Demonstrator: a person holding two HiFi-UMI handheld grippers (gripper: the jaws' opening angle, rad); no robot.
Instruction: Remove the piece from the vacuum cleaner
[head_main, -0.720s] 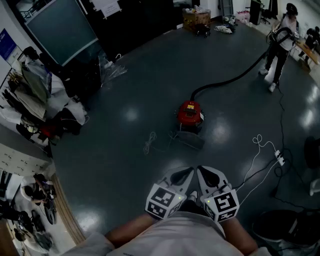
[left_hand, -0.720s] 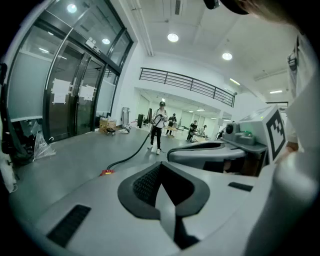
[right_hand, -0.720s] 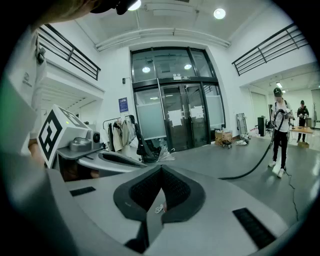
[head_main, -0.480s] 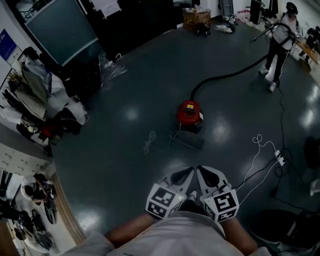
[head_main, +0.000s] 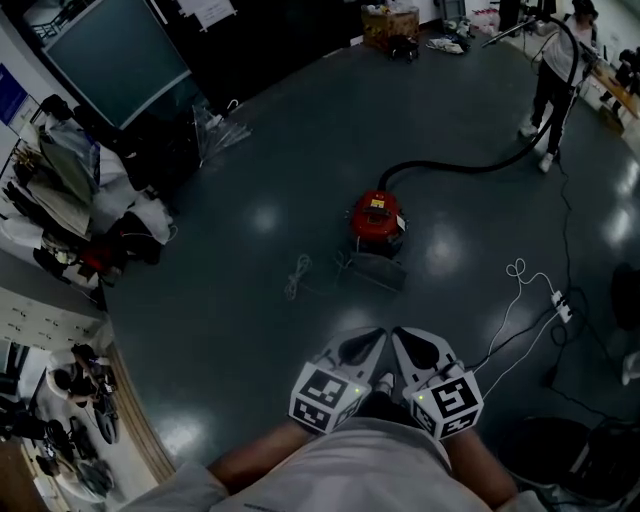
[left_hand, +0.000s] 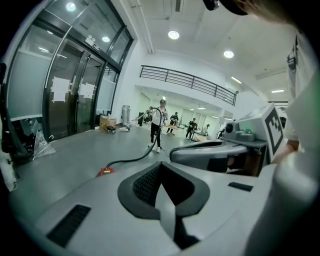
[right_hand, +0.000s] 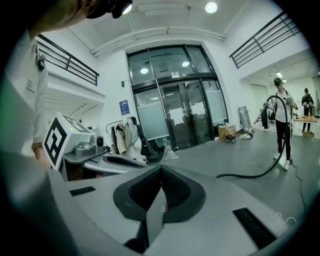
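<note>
Left gripper (head_main: 355, 352) and right gripper (head_main: 418, 350) stay clenched and empty. Vacuum cleaner (head_main: 378, 222) has drawn slightly nearer but remains well apart, so removal hasn't started.

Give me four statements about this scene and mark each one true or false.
1. The red vacuum cleaner stands on the floor, well ahead of both tools. True.
2. The left tool grips the black hose. False: its jaws are together on nothing, and it is held close to the wearer's body, far from the hose.
3. The hose runs from the vacuum cleaner to a person standing at the far right. True.
4. The right tool has its jaws wide apart. False: they are closed together with nothing between them.
</note>
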